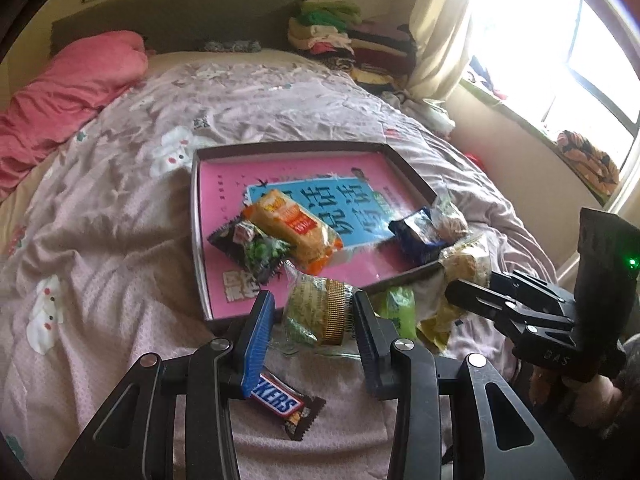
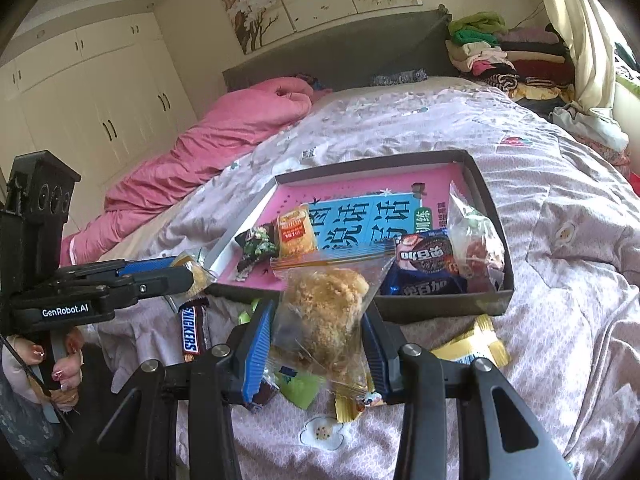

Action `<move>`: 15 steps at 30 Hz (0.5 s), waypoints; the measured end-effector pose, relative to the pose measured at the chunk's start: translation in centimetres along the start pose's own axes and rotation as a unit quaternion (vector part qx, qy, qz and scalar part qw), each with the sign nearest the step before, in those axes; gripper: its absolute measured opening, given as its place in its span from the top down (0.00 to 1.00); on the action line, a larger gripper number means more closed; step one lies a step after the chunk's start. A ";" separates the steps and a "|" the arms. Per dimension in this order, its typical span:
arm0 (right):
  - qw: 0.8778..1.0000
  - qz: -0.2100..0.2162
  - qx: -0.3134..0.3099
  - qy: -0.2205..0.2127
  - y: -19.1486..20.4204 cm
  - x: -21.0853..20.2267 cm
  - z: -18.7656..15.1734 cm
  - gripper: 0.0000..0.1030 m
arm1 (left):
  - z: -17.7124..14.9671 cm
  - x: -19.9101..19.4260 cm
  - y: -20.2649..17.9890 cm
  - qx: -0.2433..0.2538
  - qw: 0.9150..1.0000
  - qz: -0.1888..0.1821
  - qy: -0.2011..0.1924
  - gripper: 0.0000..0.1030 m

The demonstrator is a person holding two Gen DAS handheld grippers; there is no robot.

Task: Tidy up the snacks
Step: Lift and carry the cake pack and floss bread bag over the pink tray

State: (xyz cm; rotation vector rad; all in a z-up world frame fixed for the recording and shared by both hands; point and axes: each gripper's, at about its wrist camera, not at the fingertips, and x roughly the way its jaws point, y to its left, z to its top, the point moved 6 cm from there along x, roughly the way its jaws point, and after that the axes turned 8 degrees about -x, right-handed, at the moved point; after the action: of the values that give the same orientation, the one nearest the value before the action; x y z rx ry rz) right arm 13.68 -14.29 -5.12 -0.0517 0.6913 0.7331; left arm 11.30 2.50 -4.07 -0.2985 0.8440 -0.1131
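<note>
My left gripper (image 1: 314, 312) is shut on a clear-wrapped cake in a gold paper cup (image 1: 320, 312), held above the near edge of the dark tray (image 1: 292, 146). From the right wrist view that left gripper (image 2: 186, 276) shows at the left. My right gripper (image 2: 318, 320) is shut on a clear bag with a floss bun (image 2: 324, 312), just before the tray's (image 2: 440, 304) front wall. Inside the tray lie an orange packet (image 1: 296, 228), a green-black packet (image 1: 256, 248), a blue packet (image 2: 424, 268) and a clear bagged pastry (image 2: 476, 244).
On the bedspread near the grippers lie a Snickers bar (image 1: 280, 404), a green packet (image 1: 400, 308) and a yellow packet (image 2: 476, 344). A pink quilt (image 1: 60, 96) is at the bed's left and folded clothes (image 1: 340, 40) are stacked at the headboard. A window (image 1: 560, 40) is at the right.
</note>
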 end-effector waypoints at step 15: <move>1.000 -0.002 0.014 -0.019 -1.1 0.0 0.9 0.58 | 1.2 0.6 1.2 -0.016 1.000 0.020 -0.018 0.60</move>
State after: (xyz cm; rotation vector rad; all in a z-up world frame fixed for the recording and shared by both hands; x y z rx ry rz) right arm 14.84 -14.90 -4.64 -0.0136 0.6650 0.7185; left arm 12.54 3.82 -4.13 -0.3123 0.8171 -0.0565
